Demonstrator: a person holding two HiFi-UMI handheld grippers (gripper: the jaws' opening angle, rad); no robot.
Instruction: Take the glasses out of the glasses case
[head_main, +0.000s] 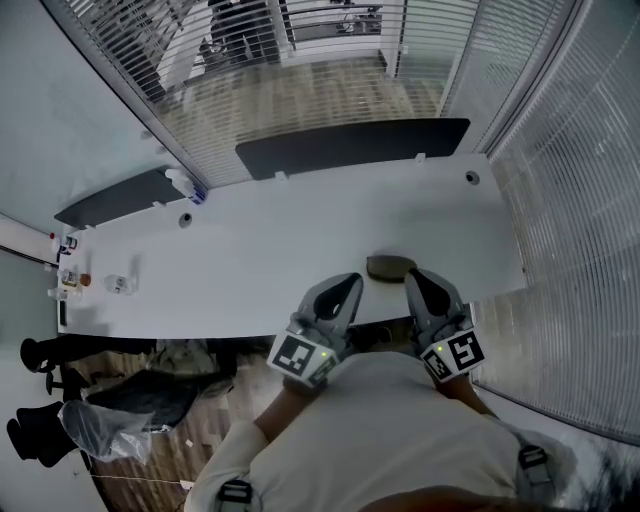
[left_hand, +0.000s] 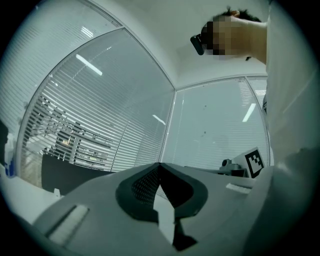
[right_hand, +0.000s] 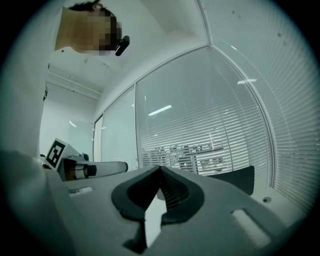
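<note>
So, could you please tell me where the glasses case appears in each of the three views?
Head view: the glasses case lies near the front edge of the white table, right of centre.
Left gripper view: not in it.
Right gripper view: not in it.
Shared landmark: the dark divider panel along the table's far edge.

- The glasses case (head_main: 390, 267) is a small oval shell, dull olive-brown, darker than the surface under it.
- It looks shut and lies flat, its long side running left to right.
- It rests on the white tabletop (head_main: 300, 250), close to the near edge and toward the right end.
</note>
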